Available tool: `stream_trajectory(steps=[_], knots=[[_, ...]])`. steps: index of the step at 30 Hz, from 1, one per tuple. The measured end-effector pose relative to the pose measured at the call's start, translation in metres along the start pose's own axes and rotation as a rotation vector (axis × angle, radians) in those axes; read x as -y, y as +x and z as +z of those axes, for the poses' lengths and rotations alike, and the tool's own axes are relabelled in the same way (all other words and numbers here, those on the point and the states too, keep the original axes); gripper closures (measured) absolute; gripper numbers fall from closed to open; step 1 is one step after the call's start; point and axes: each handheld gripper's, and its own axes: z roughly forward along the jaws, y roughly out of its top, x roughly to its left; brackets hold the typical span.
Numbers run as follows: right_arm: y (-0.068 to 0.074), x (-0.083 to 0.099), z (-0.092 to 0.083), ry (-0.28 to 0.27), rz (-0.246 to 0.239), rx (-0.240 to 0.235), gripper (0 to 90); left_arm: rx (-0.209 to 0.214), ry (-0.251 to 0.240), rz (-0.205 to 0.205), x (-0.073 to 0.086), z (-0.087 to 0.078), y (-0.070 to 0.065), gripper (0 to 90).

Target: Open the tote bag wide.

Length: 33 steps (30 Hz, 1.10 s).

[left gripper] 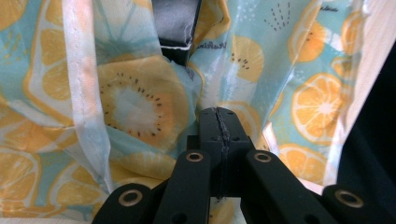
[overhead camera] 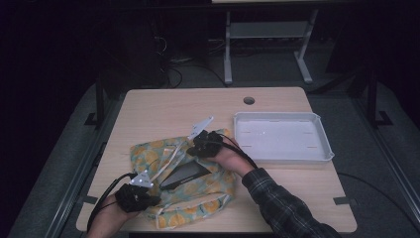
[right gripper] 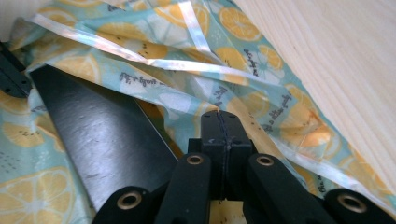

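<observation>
A fabric bag (overhead camera: pixel 200 191) printed with orange and lemon slices lies on the near half of the wooden table (overhead camera: pixel 168 109). A flat black slab (overhead camera: pixel 184 176) shows in its mouth. My left gripper (overhead camera: pixel 154 200) is at the bag's near left edge. In the left gripper view its jaws meet at the left gripper's tip (left gripper: pixel 218 114), and the bag (left gripper: pixel 144 98) puckers there below the slab (left gripper: pixel 175 23). My right gripper (overhead camera: pixel 191 148) is at the bag's far edge. Its tip (right gripper: pixel 219 116) is shut with the bag's cloth (right gripper: pixel 187 93) gathered at it, beside the slab (right gripper: pixel 93 126).
A shallow white tray (overhead camera: pixel 324 146) stands on the right half of the table, just past my right hand. A round cable hole (overhead camera: pixel 249 100) sits near the far edge. Bare wood (right gripper: pixel 336 70) lies beyond the bag. Dark floor and table legs surround the desk.
</observation>
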Motion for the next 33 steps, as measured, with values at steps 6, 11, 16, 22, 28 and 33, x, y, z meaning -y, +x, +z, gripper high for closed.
stream_trajectory(steps=[6, 11, 16, 22, 28, 33], knots=[[-0.003, 0.003, 0.012, 0.049, 0.018, -0.005, 88.8, -0.018, 0.023, 0.003, 0.003, 0.003, 0.003, 86.6], [-0.004, 0.003, 0.012, 0.050, 0.017, -0.007, 88.8, -0.012, -0.064, 0.003, -0.005, -0.017, 0.001, 71.8], [-0.003, 0.003, 0.012, 0.051, 0.013, -0.007, 88.8, -0.046, -0.162, -0.003, -0.019, -0.041, 0.008, 69.8], [-0.003, 0.003, 0.012, 0.049, 0.002, -0.012, 88.8, -0.087, -0.172, -0.005, -0.040, -0.032, 0.020, 66.0], [-0.003, 0.002, 0.012, 0.046, 0.000, -0.022, 88.8, -0.105, -0.150, 0.000, -0.053, -0.016, 0.028, 73.1], [-0.001, 0.002, 0.012, 0.044, -0.003, -0.025, 88.6, -0.106, -0.168, -0.018, -0.055, -0.014, 0.037, 89.8]])
